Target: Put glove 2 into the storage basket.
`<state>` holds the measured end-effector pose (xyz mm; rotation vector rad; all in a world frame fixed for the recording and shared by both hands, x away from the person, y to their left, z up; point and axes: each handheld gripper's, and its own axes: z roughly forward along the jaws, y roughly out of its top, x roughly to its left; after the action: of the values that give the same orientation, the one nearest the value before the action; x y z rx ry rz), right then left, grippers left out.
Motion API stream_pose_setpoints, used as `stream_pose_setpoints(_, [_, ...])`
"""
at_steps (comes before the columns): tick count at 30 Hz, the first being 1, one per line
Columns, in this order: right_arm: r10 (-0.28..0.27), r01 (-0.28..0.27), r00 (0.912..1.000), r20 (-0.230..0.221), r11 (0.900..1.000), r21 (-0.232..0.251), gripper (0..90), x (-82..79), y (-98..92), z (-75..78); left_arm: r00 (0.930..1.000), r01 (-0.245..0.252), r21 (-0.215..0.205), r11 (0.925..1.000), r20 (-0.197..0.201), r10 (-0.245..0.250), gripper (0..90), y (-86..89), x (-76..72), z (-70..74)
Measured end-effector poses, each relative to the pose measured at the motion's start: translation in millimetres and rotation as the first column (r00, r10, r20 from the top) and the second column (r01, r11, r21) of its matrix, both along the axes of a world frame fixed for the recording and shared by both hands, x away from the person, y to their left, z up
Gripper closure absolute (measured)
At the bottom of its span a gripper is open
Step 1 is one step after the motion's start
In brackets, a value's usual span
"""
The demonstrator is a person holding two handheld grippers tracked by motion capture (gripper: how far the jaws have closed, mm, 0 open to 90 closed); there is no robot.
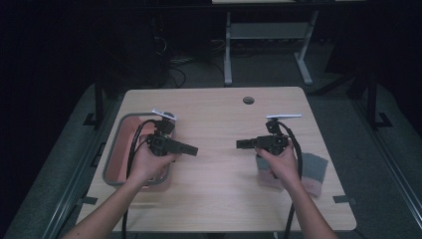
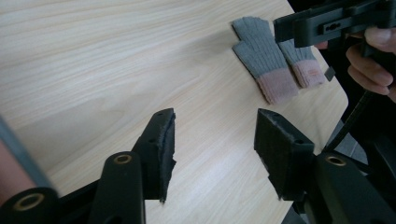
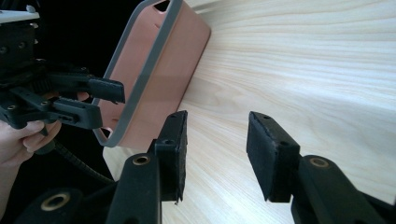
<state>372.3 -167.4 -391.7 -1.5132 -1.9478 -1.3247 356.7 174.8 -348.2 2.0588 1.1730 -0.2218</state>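
Both hand-held grippers hovering empty over the counter, jaws parted

Nearest, the left hand-held gripper (image 2: 212, 135) is holding its padded jaws about halfway apart with only bare counter (image 2: 116, 60) between them; the right hand-held gripper (image 3: 215, 149) is doing the same, gripping nothing. Facing each other across the middle of the counter, they are sitting as if readying for a pick rather than carrying. Farther off, beyond the left gripper's jaws and just beneath the right hand, a pair of grey gloves (image 2: 261, 51) with pink cuffs is lying flat side by side near the counter's edge. Beyond the right gripper's jaws, a pink bin (image 3: 159, 70) with a grey rim is waiting under the left hand, probably to receive the gloves.
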Motion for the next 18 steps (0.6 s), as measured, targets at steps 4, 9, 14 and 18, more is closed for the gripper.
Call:
stream_pose_setpoints(4, [-0.013, 0.013, 0.9999, 0.001, 1.000, -0.011, 57.1, -2.4, -9.3, 0.0, 0.9999, 0.015, 0.001, 0.9999, 0.007, -0.015, 46.8, -8.0, -1.2, -1.2])
stream_pose_setpoints(9, [-0.029, 0.029, 0.9996, 0.004, 0.999, -0.028, 55.9, -6.1, -18.0, 0.3, 0.9993, 0.036, 0.003, 0.9993, 0.007, -0.036, 45.7, -19.9, -3.4, -2.9])
stream_pose_setpoints(14, [-0.041, 0.042, 0.9991, 0.010, 0.998, -0.046, 53.4, -9.6, -24.9, -1.9, 0.9982, 0.059, 0.004, 0.9983, 0.013, -0.059, 42.5, -33.7, -8.1, -6.8])
stream_pose_setpoints(18, [-0.045, 0.046, 0.9989, 0.008, 0.997, -0.056, 52.2, -13.3, -32.4, -3.8, 0.9968, 0.079, 0.009, 0.9969, 0.013, -0.079, 41.2, -41.7, -11.2, -9.3])
